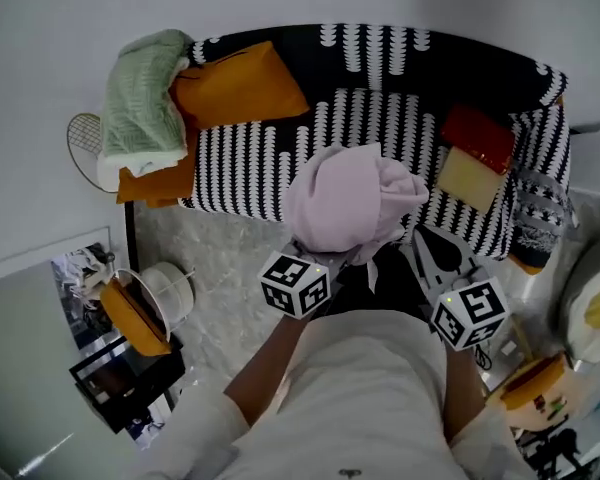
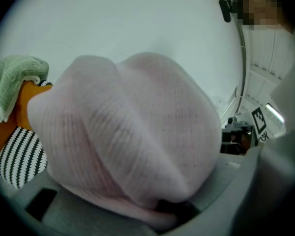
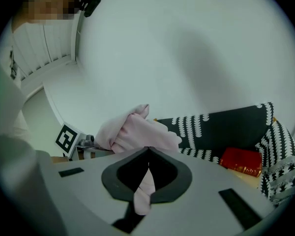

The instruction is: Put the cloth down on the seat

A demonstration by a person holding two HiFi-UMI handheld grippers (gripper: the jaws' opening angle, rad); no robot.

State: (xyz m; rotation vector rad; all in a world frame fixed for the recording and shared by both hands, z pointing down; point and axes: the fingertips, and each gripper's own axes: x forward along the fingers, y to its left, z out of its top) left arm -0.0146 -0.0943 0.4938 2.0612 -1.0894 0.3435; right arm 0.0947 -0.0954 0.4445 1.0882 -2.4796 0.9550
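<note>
A pale pink cloth (image 1: 350,203) is bunched into a ball and held in the air over the front edge of the black-and-white patterned sofa seat (image 1: 240,163). My left gripper (image 1: 325,258) is under the bundle's near left side. The cloth (image 2: 132,132) fills the left gripper view and hides the jaws, which close on its lower fold. My right gripper (image 1: 423,240) is at the bundle's near right. Its jaws (image 3: 148,149) meet, with a strip of cloth (image 3: 143,191) pinched between them. The rest of the cloth (image 3: 137,132) hangs beyond the tips.
On the sofa lie a green blanket (image 1: 145,103) and orange cushions (image 1: 240,83) at the left, and a red cushion (image 1: 478,136) and a yellow one (image 1: 470,176) at the right. A white round basket (image 1: 170,288) and a low side table (image 1: 125,373) stand on the floor at the left.
</note>
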